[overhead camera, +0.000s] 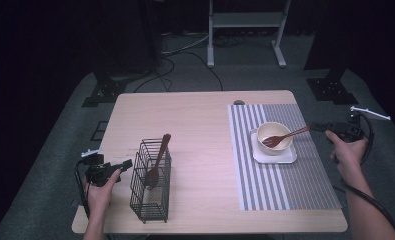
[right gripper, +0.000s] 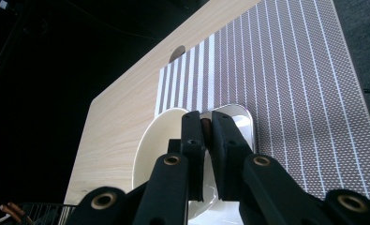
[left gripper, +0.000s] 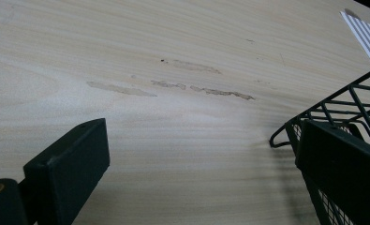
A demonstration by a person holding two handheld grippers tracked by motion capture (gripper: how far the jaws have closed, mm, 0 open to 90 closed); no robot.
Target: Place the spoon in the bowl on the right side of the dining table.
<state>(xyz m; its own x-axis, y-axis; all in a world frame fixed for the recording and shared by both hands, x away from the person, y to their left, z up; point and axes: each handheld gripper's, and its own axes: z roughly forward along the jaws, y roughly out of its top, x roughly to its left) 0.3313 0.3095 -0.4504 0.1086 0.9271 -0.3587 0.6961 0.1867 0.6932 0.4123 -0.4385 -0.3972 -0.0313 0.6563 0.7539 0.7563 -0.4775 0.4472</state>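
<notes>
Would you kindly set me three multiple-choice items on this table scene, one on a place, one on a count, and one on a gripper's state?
1. Where does the wooden fork's head lie?
A. in the bowl
B. in the wire basket
C. on the bare table

2. How many wooden utensils are there?
A. one
B. two
C. three

3. How do the left gripper's jaws stand?
A. shut on a spoon
B. shut on nothing
C. open beside the wire basket

Answers:
1. A, the tines rest inside the bowl on the white plate, the handle pinched by the right gripper.
2. B, the fork plus a wooden spoon standing in the wire basket.
3. C, the left gripper view shows bare table between its jaws.
</notes>
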